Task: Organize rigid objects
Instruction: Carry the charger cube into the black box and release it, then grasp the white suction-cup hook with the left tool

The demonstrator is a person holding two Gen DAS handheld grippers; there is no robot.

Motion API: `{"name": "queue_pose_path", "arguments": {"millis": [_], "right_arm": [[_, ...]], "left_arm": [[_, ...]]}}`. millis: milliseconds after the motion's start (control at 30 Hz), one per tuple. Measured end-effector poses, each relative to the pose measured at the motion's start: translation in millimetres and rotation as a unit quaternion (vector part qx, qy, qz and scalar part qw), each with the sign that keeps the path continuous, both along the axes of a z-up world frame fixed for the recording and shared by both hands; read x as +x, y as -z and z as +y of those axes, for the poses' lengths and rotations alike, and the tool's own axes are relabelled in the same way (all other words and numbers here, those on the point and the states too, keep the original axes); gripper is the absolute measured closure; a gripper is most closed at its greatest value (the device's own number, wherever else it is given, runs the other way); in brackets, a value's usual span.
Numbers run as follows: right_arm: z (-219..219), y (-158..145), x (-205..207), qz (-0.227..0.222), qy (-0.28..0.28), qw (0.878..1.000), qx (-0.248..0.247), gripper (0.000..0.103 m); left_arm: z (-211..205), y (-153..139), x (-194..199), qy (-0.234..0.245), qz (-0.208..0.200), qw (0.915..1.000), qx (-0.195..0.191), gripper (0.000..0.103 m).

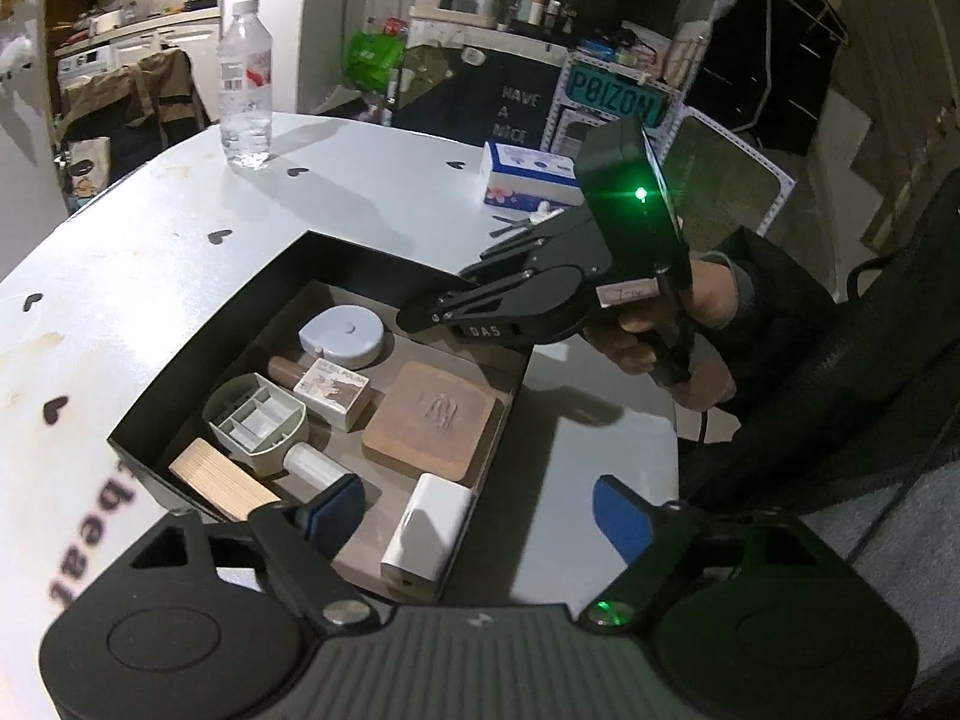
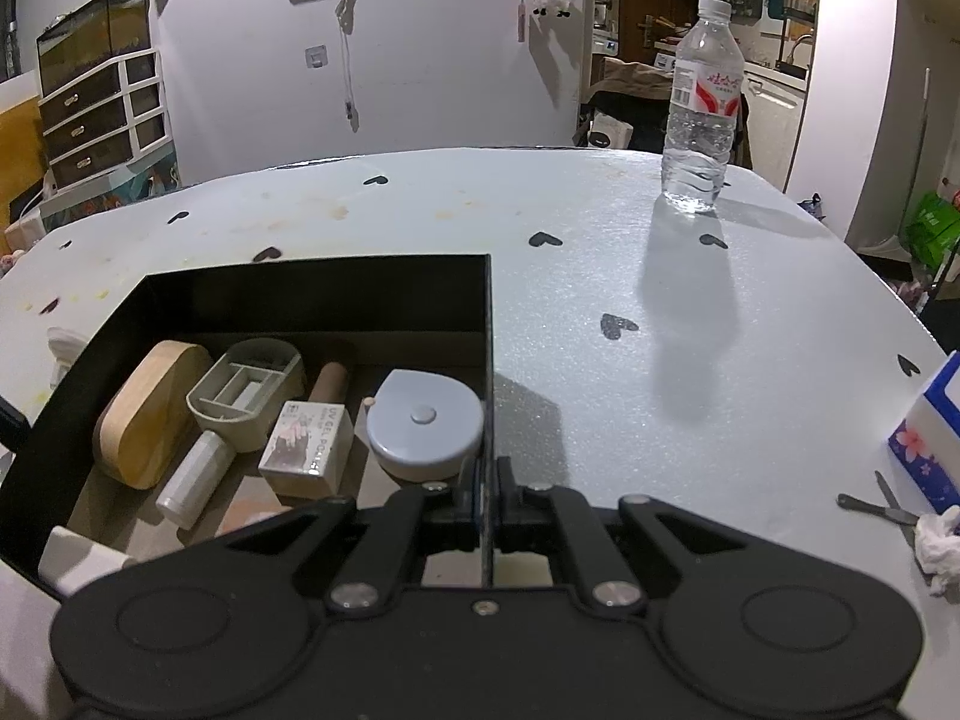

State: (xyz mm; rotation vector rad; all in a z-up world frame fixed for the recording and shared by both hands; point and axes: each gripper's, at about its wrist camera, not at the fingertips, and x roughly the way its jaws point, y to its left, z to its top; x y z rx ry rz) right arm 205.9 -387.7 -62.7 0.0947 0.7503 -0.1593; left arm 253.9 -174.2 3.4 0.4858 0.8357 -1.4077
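table (image 2: pixel 600 276): carried the black box (image 2: pixel 312 294) under both my tools | right tool (image 2: pixel 487 510): clamped shut on box wall, steadying it | left tool (image 1: pixel 480 516): jaws wide, empty | white charger (image 1: pixel 429 531): in box, just ahead of left tool

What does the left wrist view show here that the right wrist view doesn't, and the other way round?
Only the left wrist view shows the brown square pad in the box, the person's hand on the right gripper's handle, and the left gripper open over the box corner with nothing between its pads.

Only the right wrist view shows the right gripper shut on the box wall, plus a crumpled tissue.

Both show the black box, the round tape measure, the gel polish carton and the water bottle.
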Motion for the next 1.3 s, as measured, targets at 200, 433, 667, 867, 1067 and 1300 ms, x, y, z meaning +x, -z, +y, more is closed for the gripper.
{"name": "queue_pose_path", "arguments": {"millis": [200,433,667,867,1067,1300], "right_arm": [[-1.2,0.1,-1.2,-0.002,-0.002,1.0,0.004,0.099],[-2.3,0.5,-1.9,-0.004,-0.004,1.0,0.007,0.099],[-2.5,0.7,-1.9,-0.004,-0.004,1.0,0.007,0.099],[-2.5,0.8,-1.9,-0.004,-0.004,1.0,0.007,0.099],[-1.9,0.5,-2.4,-0.004,-0.004,1.0,0.006,0.099],[0.2,0.5,-2.8,-0.003,-0.004,1.0,0.003,0.098]], "left_arm": [[6.5,-3.8,-10.3,-0.062,-0.014,0.998,-0.001,0.001],[21.9,-4.6,-19.7,-0.144,-0.039,0.9887,0.009,0.0],[46.6,-1.2,-18.7,-0.231,-0.05,0.9716,0.011,0.0],[72.8,8.7,-8.9,-0.313,-0.038,0.9489,0.012,0.0],[92.9,22.8,-1.1,-0.393,-0.039,0.9185,0.007,0.0],[101.9,43.7,7.8,-0.499,-0.044,0.8656,-0.015,0.0]]}}
